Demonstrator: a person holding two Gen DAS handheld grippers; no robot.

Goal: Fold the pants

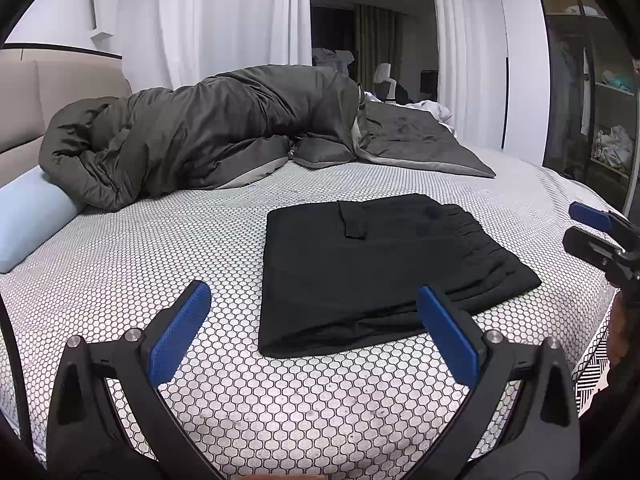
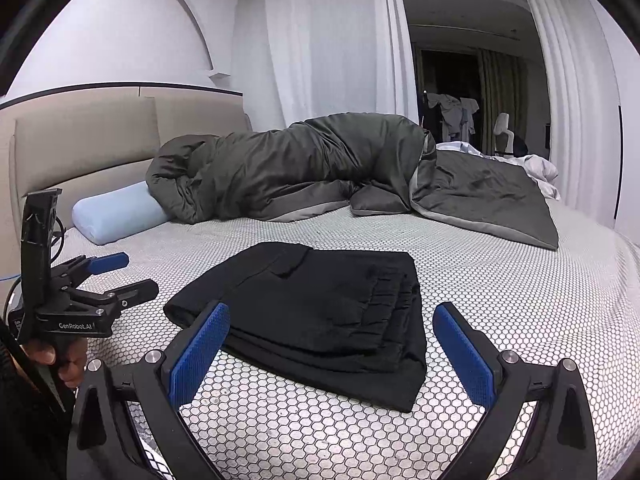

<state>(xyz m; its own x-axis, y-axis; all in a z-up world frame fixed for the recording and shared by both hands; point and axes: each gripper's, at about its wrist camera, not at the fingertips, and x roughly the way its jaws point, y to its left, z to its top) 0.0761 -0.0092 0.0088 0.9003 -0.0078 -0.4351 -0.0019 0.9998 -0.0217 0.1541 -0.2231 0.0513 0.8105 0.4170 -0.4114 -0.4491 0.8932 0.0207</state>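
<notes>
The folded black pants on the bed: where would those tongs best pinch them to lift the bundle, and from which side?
Probably the near edge of the folded black pants, approached low from the front. There the stacked layers end in a thick lip standing off the bed sheet, so one open pair of tongs could likely straddle every layer.

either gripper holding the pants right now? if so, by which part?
Nothing is held. The left gripper and right gripper are both open above the bed, and the folded pants lie free.
</notes>
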